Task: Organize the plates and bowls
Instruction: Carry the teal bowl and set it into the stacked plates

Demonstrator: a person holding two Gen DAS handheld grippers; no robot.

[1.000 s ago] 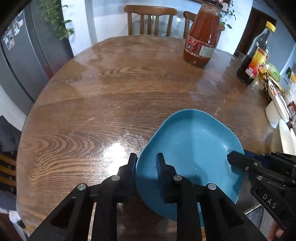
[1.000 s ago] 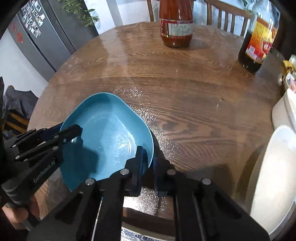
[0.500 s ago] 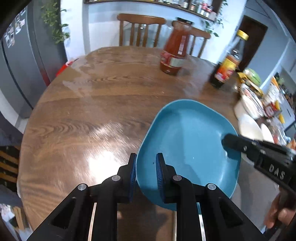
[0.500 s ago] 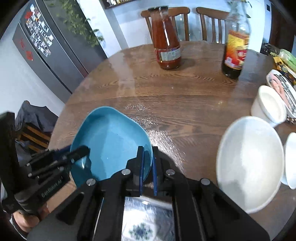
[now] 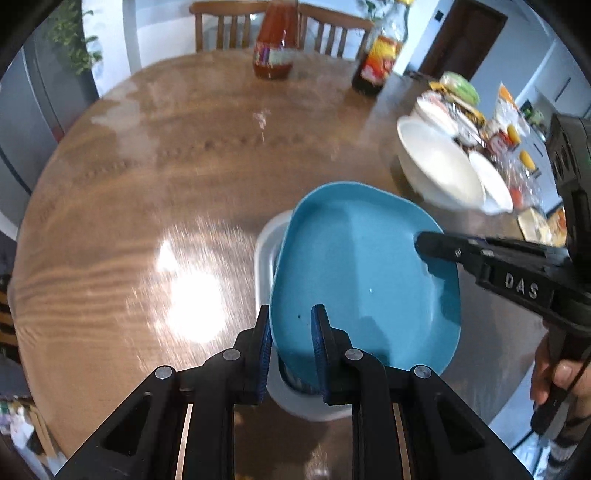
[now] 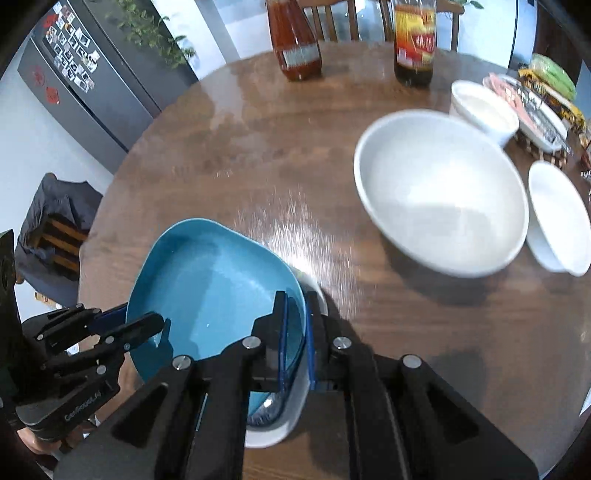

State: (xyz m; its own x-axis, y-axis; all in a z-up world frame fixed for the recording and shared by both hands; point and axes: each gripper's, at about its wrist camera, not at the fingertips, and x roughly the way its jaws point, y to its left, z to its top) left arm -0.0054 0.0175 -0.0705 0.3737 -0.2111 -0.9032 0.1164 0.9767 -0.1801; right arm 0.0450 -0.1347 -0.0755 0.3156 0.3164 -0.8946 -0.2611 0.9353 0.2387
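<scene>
A blue squarish plate (image 5: 365,273) hangs above the round wooden table (image 5: 147,166), held by both grippers. My left gripper (image 5: 290,328) is shut on its near rim. My right gripper (image 6: 295,314) is shut on the opposite rim and shows in the left wrist view as a black arm (image 5: 498,266). Under the blue plate (image 6: 210,284) lies a white plate (image 5: 264,254) with a blue pattern, mostly hidden. A large white bowl (image 6: 439,192) sits to the right, with smaller white bowls (image 6: 557,218) beside it.
A red sauce bottle (image 6: 293,40) and a dark soy bottle (image 6: 413,44) stand at the far side. Food packets and a dish (image 6: 539,99) crowd the right edge. Wooden chairs (image 5: 221,22) stand behind the table; a grey fridge (image 6: 85,74) is at left.
Both grippers carried the blue plate toward the right and up, over a white patterned plate. The white bowls and right-side clutter have come into view. Both grips are unchanged.
</scene>
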